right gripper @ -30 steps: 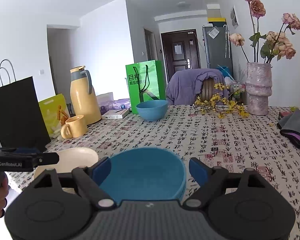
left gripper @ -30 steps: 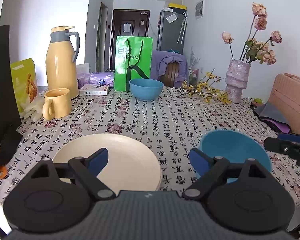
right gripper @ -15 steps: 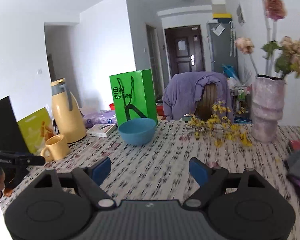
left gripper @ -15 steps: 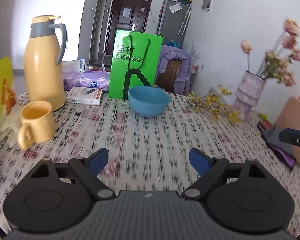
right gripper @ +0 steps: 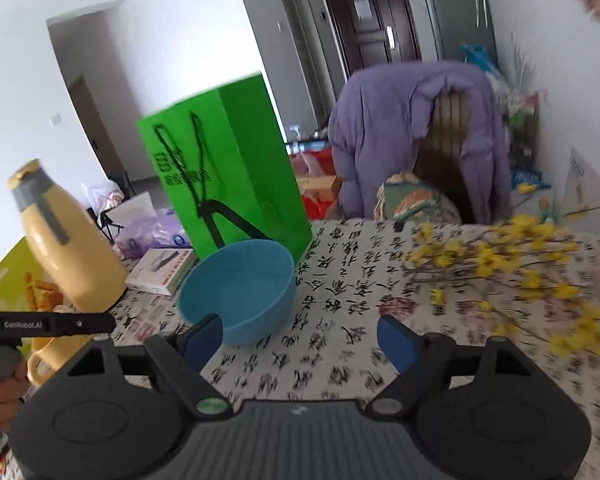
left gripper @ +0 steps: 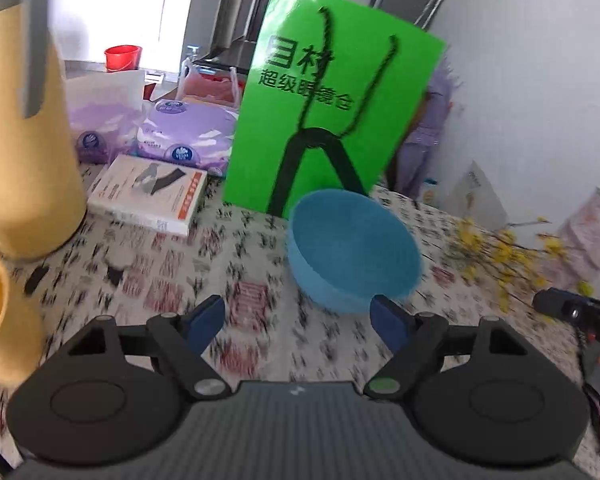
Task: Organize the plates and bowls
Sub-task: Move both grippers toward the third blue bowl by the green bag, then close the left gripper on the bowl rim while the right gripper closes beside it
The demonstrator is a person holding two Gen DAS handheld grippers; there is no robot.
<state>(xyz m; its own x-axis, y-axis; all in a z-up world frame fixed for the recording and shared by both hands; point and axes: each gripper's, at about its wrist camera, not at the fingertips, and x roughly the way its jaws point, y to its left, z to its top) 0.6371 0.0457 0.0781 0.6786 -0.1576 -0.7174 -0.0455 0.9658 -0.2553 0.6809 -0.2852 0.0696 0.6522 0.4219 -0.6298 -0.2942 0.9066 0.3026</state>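
Left gripper (left gripper: 296, 322): jaws wide, just been closing a little, nothing between them; bowl (left gripper: 354, 252) sits just above its right finger, centre frame, not gripped. Right gripper (right gripper: 300, 336): jaws wide, empty, its left finger overlapping the bowl's near rim at lower left. Risk, as judged: both converge on one bowl, so a finger could clip the rim, shoving it into the green bag (left gripper: 332, 108) behind or the flask (right gripper: 68, 248).

White walls (right gripper: 180, 40), dark door (right gripper: 372, 20)
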